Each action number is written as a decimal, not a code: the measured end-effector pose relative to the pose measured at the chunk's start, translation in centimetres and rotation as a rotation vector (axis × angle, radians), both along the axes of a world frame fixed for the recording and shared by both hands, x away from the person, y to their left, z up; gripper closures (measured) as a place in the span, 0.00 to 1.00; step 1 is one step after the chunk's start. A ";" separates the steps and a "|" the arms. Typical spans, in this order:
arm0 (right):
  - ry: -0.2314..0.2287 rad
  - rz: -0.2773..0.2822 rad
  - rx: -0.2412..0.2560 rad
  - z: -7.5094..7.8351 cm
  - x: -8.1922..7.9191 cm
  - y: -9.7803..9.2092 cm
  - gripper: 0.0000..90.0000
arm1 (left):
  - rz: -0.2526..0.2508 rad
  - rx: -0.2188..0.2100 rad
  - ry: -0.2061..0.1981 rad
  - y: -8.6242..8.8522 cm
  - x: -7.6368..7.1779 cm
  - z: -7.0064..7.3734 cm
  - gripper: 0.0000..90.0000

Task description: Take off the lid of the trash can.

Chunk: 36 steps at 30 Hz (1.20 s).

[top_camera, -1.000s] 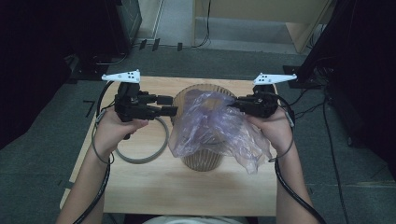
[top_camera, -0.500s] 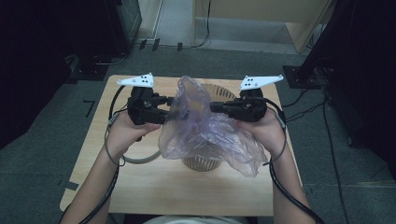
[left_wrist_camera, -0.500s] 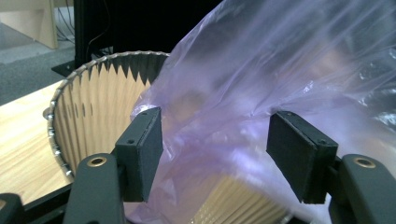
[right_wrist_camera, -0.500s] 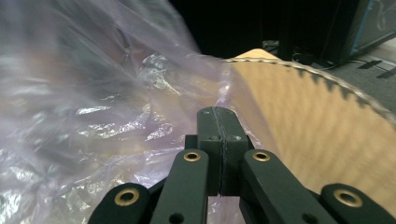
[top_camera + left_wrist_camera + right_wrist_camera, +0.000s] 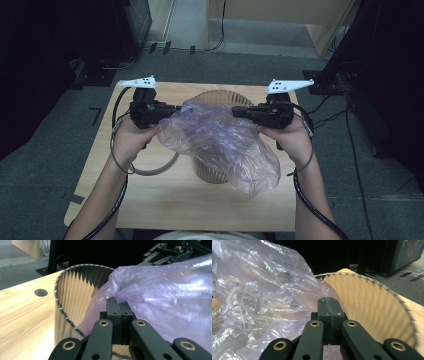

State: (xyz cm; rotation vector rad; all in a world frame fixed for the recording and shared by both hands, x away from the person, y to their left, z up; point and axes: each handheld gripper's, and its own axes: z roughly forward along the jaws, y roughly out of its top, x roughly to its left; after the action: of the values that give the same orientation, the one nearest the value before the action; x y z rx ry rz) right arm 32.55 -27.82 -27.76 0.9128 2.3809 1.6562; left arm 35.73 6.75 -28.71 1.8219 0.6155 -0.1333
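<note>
Two grippers are in your hands above the wooden bench (image 5: 150, 200), one to each side of a ribbed, open-topped basket (image 5: 212, 172) standing at mid-bench. Your left gripper (image 5: 172, 107) has its jaws pressed fully together on the left edge of a thin, translucent purple plastic bag (image 5: 220, 142). Your right gripper (image 5: 235, 111) likewise has its jaws closed tight on the bag's right edge. The bag is stretched between them over the basket's mouth, its loose end hanging down the near right side. A grey cable loop (image 5: 155, 170) lies on the bench left of the basket.
</note>
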 end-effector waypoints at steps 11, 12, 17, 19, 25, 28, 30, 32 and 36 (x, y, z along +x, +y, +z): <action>0.017 -0.063 0.024 -0.7 0.9 -2.2 1.00 | 0.032 -0.013 0.036 1.2 1.3 -1.1 1.00; 0.018 -0.064 0.028 -0.7 1.0 -2.3 1.00 | 0.033 -0.014 0.036 1.2 1.3 -1.1 1.00; 0.014 -0.075 0.027 -0.9 1.1 -2.5 1.00 | 0.051 -0.012 0.034 1.5 1.7 -1.3 1.00; 0.009 -0.084 0.038 -1.0 1.3 -2.7 1.00 | 0.062 -0.026 0.054 1.9 2.3 -2.0 1.00; -0.012 -0.100 0.066 -1.8 2.0 -2.4 1.00 | 0.064 -0.044 0.048 1.9 2.7 -2.2 1.00; -0.009 -0.103 0.074 -2.3 2.5 -2.2 1.00 | 0.072 -0.038 0.045 1.9 2.7 -2.1 1.00; -0.008 -0.117 0.067 -2.5 2.7 -2.2 0.99 | 0.073 -0.035 0.047 2.1 2.8 -2.1 1.00; -0.003 -0.140 0.066 -2.8 2.9 -2.4 0.88 | 0.068 -0.029 0.055 2.2 2.9 -2.2 1.00; -0.035 -0.121 0.066 -2.3 2.5 -2.6 0.73 | 0.065 -0.030 0.057 2.3 2.8 -2.0 0.83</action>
State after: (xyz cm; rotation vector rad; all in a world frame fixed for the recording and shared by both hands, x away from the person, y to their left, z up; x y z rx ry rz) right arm 35.01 -30.43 -30.05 1.0091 2.2132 1.6995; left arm 38.51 9.04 -30.68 1.7720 0.7083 -0.1505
